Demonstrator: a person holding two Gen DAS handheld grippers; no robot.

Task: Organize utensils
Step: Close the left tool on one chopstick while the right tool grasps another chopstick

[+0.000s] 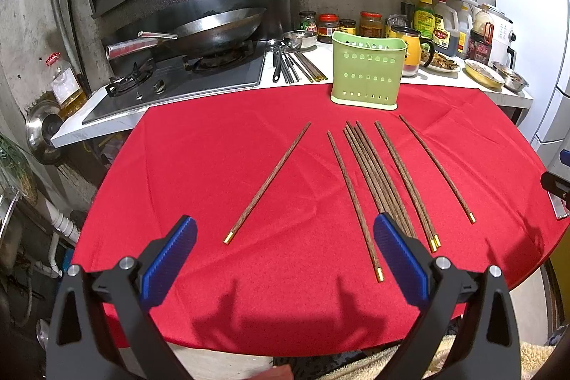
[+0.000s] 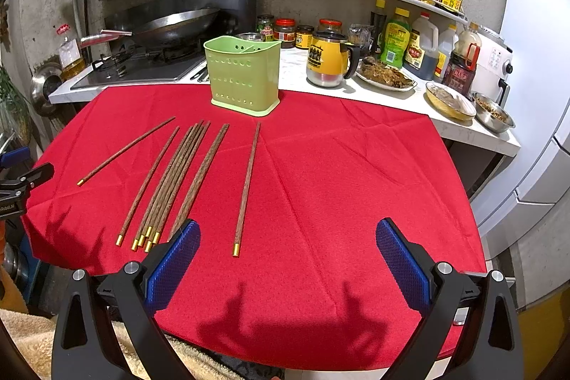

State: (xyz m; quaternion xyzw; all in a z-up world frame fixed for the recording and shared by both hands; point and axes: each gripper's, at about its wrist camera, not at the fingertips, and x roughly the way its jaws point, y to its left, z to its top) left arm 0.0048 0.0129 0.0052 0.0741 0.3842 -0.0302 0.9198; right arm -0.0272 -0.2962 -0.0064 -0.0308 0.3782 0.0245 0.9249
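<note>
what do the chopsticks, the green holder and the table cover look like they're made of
Chopsticks: probably dark wood, grain streaks showing, with shiny gold, metal-looking end caps.
Green holder: looks like moulded plastic, matte pale green, with rows of punched drain holes.
Table cover: red woven fabric, judging by its creases and slight sheen.

Bright overhead light casts soft gripper shadows on the red cloth [image 1: 199, 166], glare streaks the wok [image 1: 221, 27], and fisheye bending darkens sharp-focused edges

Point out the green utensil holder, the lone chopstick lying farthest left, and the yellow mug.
Green utensil holder [image 1: 367, 73], left wrist view, front wall.
Lone chopstick [image 1: 267, 184], left wrist view, mid-shaft.
Yellow mug [image 2: 326, 59], right wrist view, yellow body.
</note>
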